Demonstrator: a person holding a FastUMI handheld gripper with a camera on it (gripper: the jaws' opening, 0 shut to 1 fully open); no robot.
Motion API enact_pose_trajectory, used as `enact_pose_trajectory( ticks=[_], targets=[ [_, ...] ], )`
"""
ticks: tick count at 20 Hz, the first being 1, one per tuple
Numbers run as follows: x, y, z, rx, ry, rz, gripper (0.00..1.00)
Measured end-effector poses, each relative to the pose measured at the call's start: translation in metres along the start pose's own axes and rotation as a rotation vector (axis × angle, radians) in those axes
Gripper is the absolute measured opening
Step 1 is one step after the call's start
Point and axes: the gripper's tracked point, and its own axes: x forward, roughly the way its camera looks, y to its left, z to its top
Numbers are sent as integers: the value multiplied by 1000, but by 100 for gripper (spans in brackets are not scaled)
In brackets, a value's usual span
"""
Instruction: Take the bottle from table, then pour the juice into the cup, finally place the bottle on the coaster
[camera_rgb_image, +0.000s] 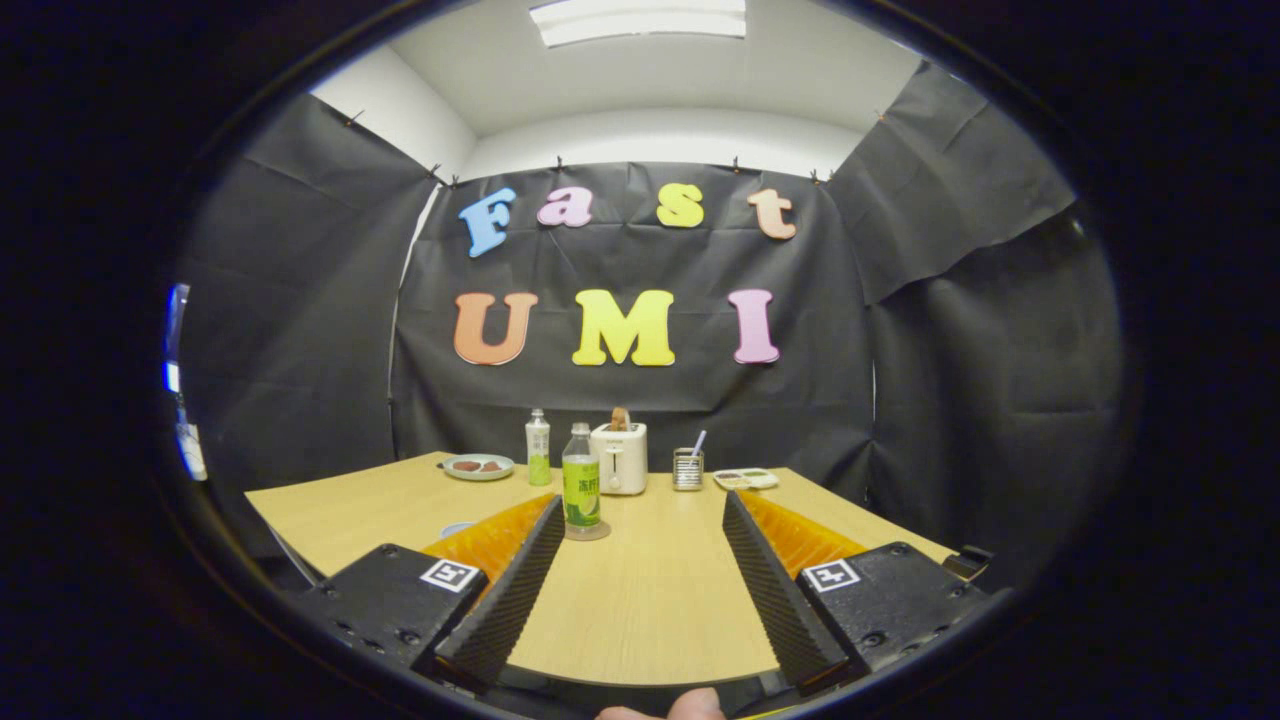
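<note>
Black cloth hangs on three sides of the booth, pinned along its top edge and creased in places. Above it, plain white wall curves up to a white ceiling, where a bright rectangular light panel glows. A pale wood-grain surface stands in the middle, its far edge close to the back cloth. The cloth on one side sags in loose folds.
</note>
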Motion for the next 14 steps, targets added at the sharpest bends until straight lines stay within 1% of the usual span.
enact_pose_trajectory(
  ticks=[5,8,14],
  targets=[
    [2,2,3,4,-29,-15,100],
    [2,1,6,-26,-46,-28,100],
    [1,7,7,-19,-56,-24,100]
  ],
)
